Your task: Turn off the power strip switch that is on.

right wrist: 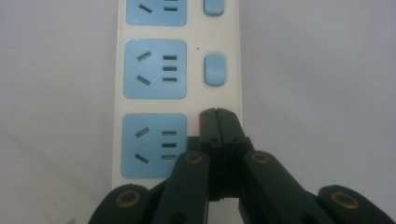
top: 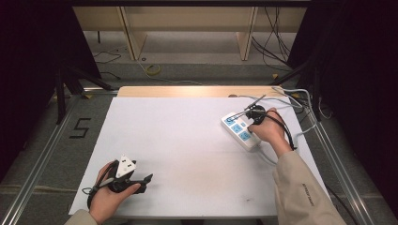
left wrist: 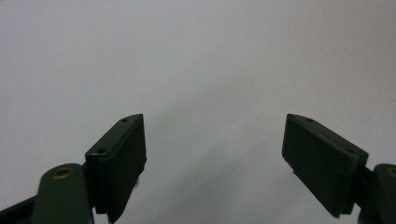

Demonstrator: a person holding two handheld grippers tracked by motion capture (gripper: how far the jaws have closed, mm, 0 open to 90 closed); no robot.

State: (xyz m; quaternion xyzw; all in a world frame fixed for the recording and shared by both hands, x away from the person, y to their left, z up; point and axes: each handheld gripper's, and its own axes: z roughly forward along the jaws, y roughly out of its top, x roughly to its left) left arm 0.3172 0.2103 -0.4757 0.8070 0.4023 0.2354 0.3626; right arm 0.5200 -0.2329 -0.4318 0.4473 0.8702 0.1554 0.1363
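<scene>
At right rear of the table [top: 187,140], the right gripper [right wrist: 218,113], jaws pressed together, tips on the power strip [right wrist: 154,100] beside its nearest socket; left gripper [left wrist: 215,163] spread wide, well apart.

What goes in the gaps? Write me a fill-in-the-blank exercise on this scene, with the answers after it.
1. The right gripper has its jaws ____ over the power strip.
2. The left gripper has its jaws ____ above the bare white table.
3. The sockets on the strip are coloured ____.
4. Beside the right gripper's tips a small ____ light glows.

Answers: shut; open; blue; red
</scene>
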